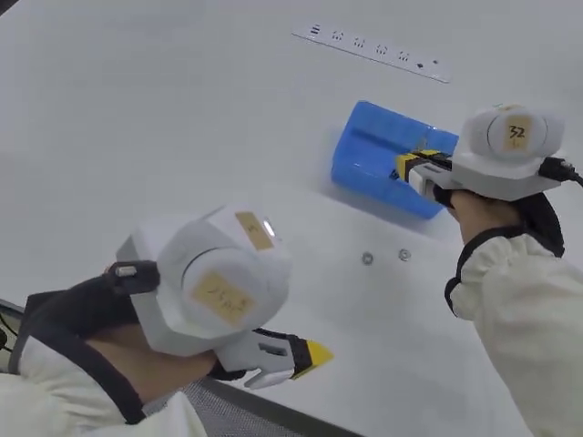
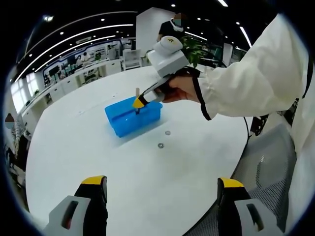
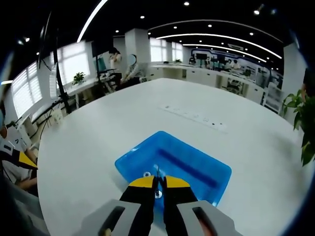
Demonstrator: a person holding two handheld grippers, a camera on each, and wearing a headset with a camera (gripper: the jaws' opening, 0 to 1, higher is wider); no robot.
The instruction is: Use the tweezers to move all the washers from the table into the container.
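— What's the biggest thing over there?

— The round white table (image 1: 182, 118). On it a blue container (image 1: 373, 155), shallow and open-topped, lies well in from every edge. Beyond that, towards the far edge, a white power strip (image 1: 373, 50) lies flat.

— And the person?

— They're at the near edge in white sleeves, with a tool in each hand. The right gripper (image 3: 158, 181) is held out over the container's near side. Its fingers (image 3: 143, 182) are drawn close together and clamped on the tweezers (image 3: 157, 172). The left gripper (image 2: 161, 183) hangs low by the near edge, well apart from the container. Its fingers (image 2: 93, 181) stand wide apart, with nothing between them.

— Where do the tweezers point?

— From the left gripper view they point down into the container. Their thin tips are over its blue floor. Whether they're pinching anything, I can't tell from here.

— Any washers?

— Two washers (image 1: 367, 259) lie on the bare table, side by side but not touching. They're between the container and the near edge, just clear of the container's wall. The right gripper view also shows what looks like a third washer (image 3: 146, 174). It's on the container floor, just beside the tweezers.
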